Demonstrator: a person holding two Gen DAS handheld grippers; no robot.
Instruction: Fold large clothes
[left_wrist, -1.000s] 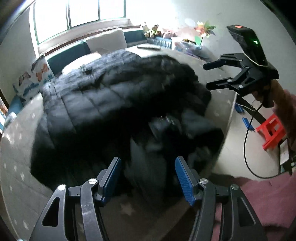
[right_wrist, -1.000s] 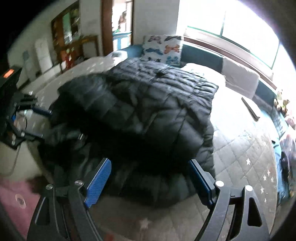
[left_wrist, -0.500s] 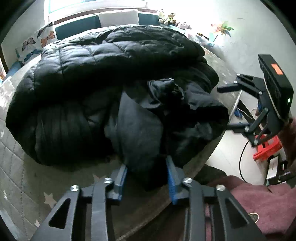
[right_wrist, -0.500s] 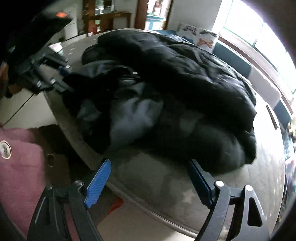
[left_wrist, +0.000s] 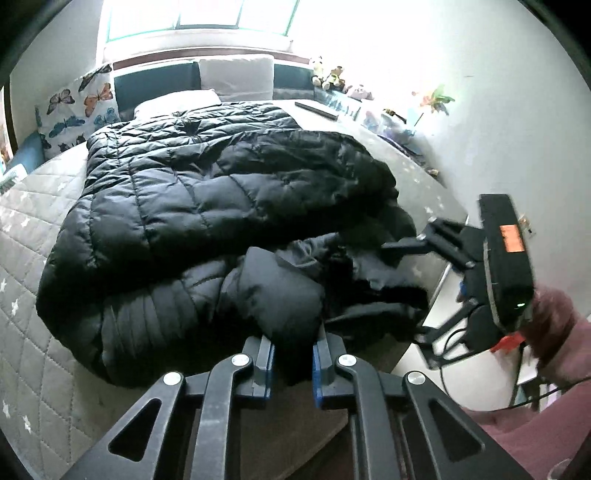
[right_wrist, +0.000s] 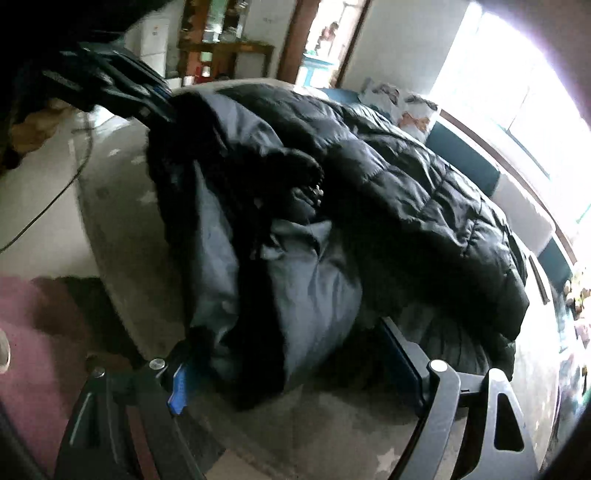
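The left gripper (left_wrist: 291, 360), half open a second ago, has just closed its jaws on a near fold of the black down jacket (left_wrist: 207, 206), which lies crumpled across the bed (left_wrist: 26, 229). The right gripper (right_wrist: 295, 365), approaching at the jacket's right, has just been narrowing; grey lining sits between its wide pads, grip not yet evident. Judged: first corner secured, folding about to start. No legible brand or writing.
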